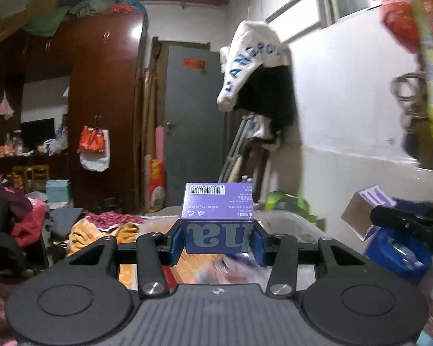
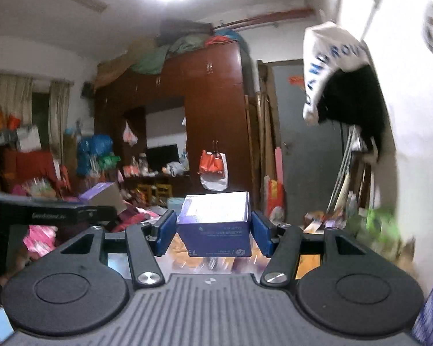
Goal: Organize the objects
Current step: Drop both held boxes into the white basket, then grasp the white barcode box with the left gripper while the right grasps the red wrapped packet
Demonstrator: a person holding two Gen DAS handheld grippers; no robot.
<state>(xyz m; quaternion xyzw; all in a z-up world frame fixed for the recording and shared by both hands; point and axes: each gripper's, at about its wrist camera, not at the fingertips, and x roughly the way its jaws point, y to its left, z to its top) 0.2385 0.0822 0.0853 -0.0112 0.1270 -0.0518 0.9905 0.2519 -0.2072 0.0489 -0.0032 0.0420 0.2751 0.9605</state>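
Note:
My left gripper (image 1: 216, 238) is shut on a purple box (image 1: 218, 217) with a barcode on its top face, held up in the air above a cluttered surface. My right gripper (image 2: 213, 232) is shut on a second purple-blue box (image 2: 215, 225), also held in the air. In the left wrist view the right gripper (image 1: 410, 225) shows at the right edge with its box (image 1: 366, 209) tilted. In the right wrist view the left gripper (image 2: 52, 213) shows at the left with its box (image 2: 104, 197).
A dark red wardrobe (image 1: 104, 109) and a grey door (image 1: 193, 121) stand at the back. Clothes hang on the white wall (image 1: 257, 77) to the right. Clothes and bags (image 1: 20, 219) pile up at the left. A blue container (image 1: 398, 255) sits low at the right.

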